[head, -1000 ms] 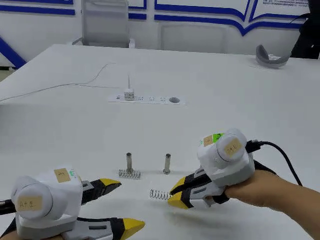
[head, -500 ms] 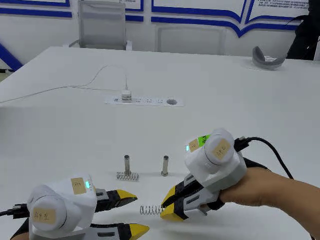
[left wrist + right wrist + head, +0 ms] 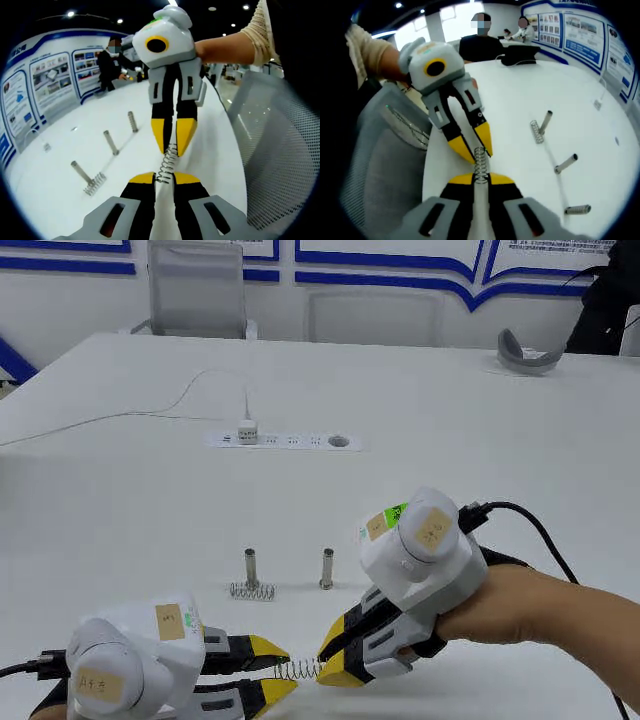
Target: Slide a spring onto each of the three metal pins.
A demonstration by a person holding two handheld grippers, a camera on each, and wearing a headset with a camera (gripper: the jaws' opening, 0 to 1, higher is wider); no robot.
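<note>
A small coil spring (image 3: 298, 670) hangs level between my two grippers near the table's front edge. My right gripper (image 3: 325, 665) is shut on its right end and my left gripper (image 3: 280, 668) on its left end. In the left gripper view the spring (image 3: 167, 162) runs from my own jaws up to the right gripper (image 3: 173, 145). Two bare metal pins (image 3: 251, 568) (image 3: 327, 568) stand upright farther back. A second spring (image 3: 252, 591) lies at the foot of the left pin. A third pin (image 3: 132, 121) stands beyond them and looks ribbed, as if wearing a spring.
A white power strip (image 3: 285, 440) with a plugged-in charger and cable lies across the table's middle. A grey chair (image 3: 197, 288) stands at the far edge. A grey curved object (image 3: 528, 352) rests at the far right. People stand by a wall of posters (image 3: 112, 60).
My right gripper carried the spring leftward. My left gripper moved right, and its jaws, wide apart before, closed on the spring's free end. The head camera shifted slightly.
</note>
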